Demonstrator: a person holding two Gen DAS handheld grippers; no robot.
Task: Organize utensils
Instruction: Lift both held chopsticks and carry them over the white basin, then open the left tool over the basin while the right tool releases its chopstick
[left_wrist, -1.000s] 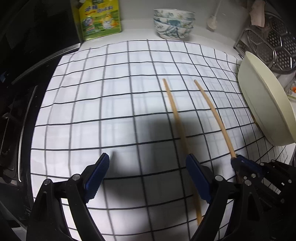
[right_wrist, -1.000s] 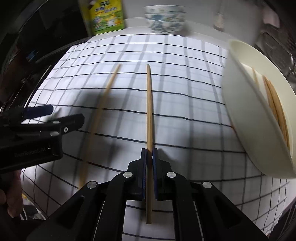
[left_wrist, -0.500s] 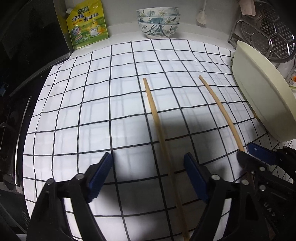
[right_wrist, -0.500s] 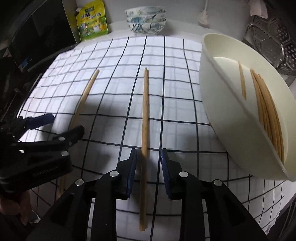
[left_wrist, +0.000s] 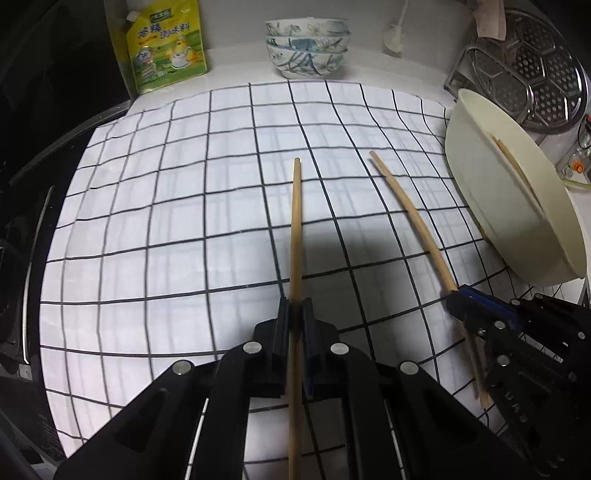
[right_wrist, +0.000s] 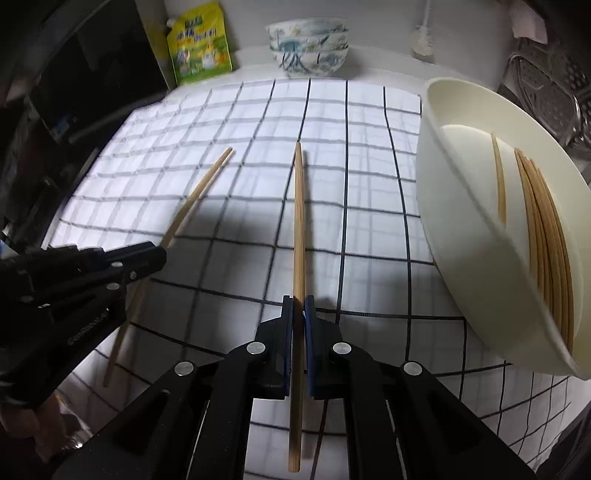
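Two wooden chopsticks are over a white checked cloth (left_wrist: 166, 206). My left gripper (left_wrist: 295, 314) is shut on the left chopstick (left_wrist: 295, 229), which points away from me. My right gripper (right_wrist: 299, 308) is shut on the right chopstick (right_wrist: 298, 221). In the left wrist view the right gripper (left_wrist: 476, 299) and its chopstick (left_wrist: 410, 218) are at the right. In the right wrist view the left gripper (right_wrist: 147, 258) and its chopstick (right_wrist: 199, 195) are at the left. A cream oval tray (right_wrist: 461, 236) at the right holds several chopsticks (right_wrist: 546, 240).
Stacked patterned bowls (left_wrist: 306, 48) and a yellow-green refill pouch (left_wrist: 166, 48) stand behind the cloth. A metal steamer rack (left_wrist: 532, 62) stands behind the tray (left_wrist: 491, 206). A dark stove edge (left_wrist: 26, 229) runs along the left.
My left gripper closed on the left chopstick after straddling it open. My right gripper, open half a second ago, closed again on the right chopstick.
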